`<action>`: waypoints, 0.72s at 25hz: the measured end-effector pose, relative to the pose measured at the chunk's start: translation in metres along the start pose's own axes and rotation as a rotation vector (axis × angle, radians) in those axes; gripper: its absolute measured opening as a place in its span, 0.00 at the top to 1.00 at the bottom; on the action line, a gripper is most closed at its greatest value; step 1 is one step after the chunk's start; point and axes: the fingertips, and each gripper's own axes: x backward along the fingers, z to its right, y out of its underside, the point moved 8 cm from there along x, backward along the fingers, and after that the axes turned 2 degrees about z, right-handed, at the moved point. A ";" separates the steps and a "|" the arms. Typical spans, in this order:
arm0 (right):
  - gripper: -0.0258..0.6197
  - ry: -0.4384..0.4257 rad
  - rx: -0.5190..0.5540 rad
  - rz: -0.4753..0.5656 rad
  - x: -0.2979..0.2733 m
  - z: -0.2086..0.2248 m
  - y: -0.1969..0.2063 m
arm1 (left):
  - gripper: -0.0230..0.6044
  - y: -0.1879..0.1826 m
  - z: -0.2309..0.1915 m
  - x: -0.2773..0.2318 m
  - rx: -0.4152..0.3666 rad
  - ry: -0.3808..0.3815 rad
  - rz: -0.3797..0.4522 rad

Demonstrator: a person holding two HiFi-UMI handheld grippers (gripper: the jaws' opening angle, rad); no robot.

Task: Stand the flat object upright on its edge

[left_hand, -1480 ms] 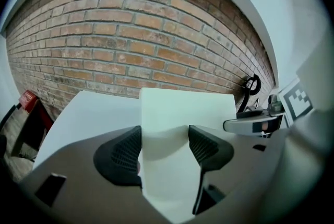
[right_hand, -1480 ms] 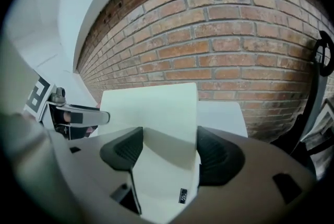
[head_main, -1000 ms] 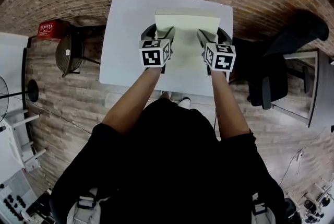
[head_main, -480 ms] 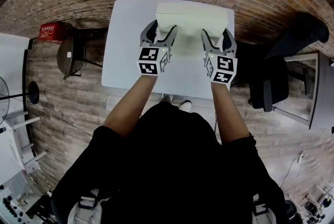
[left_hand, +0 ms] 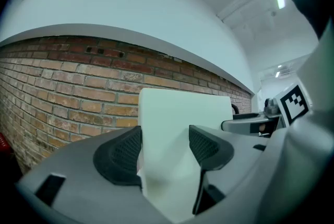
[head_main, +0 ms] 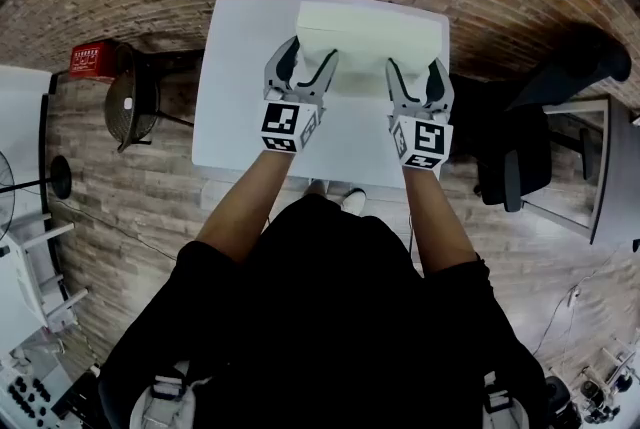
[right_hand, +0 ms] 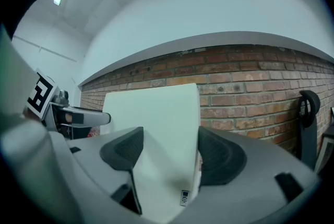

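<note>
Board (head_main: 370, 35) stands nearly on its long edge, just ahead of both tongs, face toward them. L tongs (left_hand: 164, 140) & R tongs (right_hand: 168, 147) gape wide, not clamped. Each straddles a lower corner, prob. to prop & steady the board on the table (head_main: 235, 107). No containers in view.

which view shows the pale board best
The head view: the pale board shows at full width on the white table, with the left gripper and right gripper at it. Each gripper view shows only part of its face between open jaws.
</note>
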 end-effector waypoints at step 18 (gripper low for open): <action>0.46 0.018 -0.020 0.018 0.000 -0.008 0.047 | 0.52 0.041 -0.009 -0.001 -0.029 0.016 0.068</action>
